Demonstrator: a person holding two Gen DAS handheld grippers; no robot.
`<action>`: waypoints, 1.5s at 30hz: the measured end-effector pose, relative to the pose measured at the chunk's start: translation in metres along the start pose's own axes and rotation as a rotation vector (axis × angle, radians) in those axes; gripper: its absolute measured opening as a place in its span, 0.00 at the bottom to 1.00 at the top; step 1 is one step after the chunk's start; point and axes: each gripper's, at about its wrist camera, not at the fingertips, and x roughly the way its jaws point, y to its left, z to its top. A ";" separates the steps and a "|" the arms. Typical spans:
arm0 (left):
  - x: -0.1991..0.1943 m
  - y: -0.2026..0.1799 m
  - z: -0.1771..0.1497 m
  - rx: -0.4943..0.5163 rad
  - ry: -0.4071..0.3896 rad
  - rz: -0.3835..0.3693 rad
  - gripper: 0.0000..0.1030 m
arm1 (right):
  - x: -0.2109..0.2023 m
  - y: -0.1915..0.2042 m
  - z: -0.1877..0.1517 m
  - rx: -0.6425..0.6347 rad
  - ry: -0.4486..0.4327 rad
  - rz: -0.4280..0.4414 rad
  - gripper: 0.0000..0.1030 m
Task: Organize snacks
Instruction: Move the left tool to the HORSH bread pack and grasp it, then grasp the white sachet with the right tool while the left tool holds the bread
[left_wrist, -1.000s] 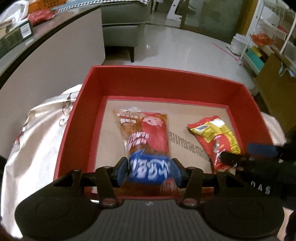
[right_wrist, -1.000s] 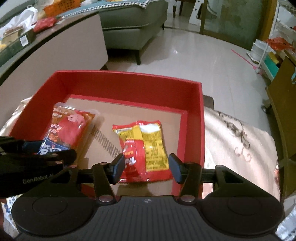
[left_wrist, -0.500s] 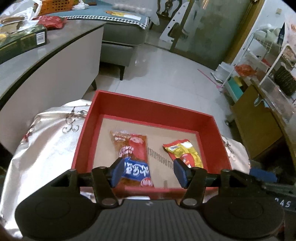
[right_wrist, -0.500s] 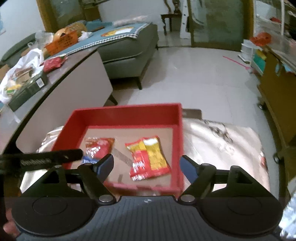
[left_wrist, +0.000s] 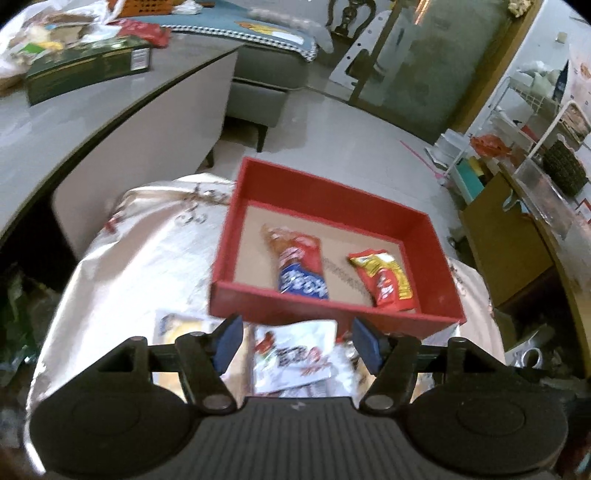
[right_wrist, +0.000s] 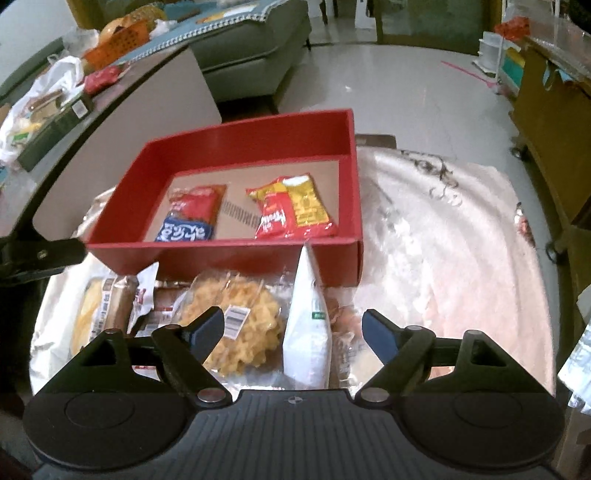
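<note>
A red box (left_wrist: 325, 308) (right_wrist: 229, 254) stands on a silvery cloth. Inside lie a red-and-blue packet (left_wrist: 301, 264) (right_wrist: 190, 214) and a red-and-yellow packet (left_wrist: 384, 278) (right_wrist: 291, 210). My left gripper (left_wrist: 297, 345) is open and empty above a white-and-red packet (left_wrist: 295, 358) in front of the box. My right gripper (right_wrist: 293, 330) is open and empty over a pile of snacks: a clear bag of yellow crisps (right_wrist: 243, 325), a white packet (right_wrist: 308, 328) and wrapped cakes (right_wrist: 107, 306).
A curved grey counter (left_wrist: 92, 122) with a green box (left_wrist: 85, 72) and bags is at the left. A grey sofa (left_wrist: 269, 66) is behind. A wire rack (left_wrist: 535, 125) and a wooden cabinet (left_wrist: 509, 240) are at the right. The left gripper's finger (right_wrist: 44, 254) shows at the left edge.
Both grippers have pulled back out of the red box and risen, leaving the two packets inside. Both have opened wider. The snack pile in front of the box has come into view.
</note>
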 end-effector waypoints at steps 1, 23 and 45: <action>-0.002 0.005 -0.002 -0.005 0.004 0.005 0.58 | 0.001 0.000 -0.001 0.002 0.000 0.004 0.84; 0.053 0.054 -0.028 -0.070 0.174 0.203 0.59 | 0.048 0.000 -0.008 0.094 0.108 0.080 1.00; 0.081 0.028 -0.040 0.037 0.155 0.317 0.67 | 0.056 0.000 -0.017 0.030 0.124 0.177 1.00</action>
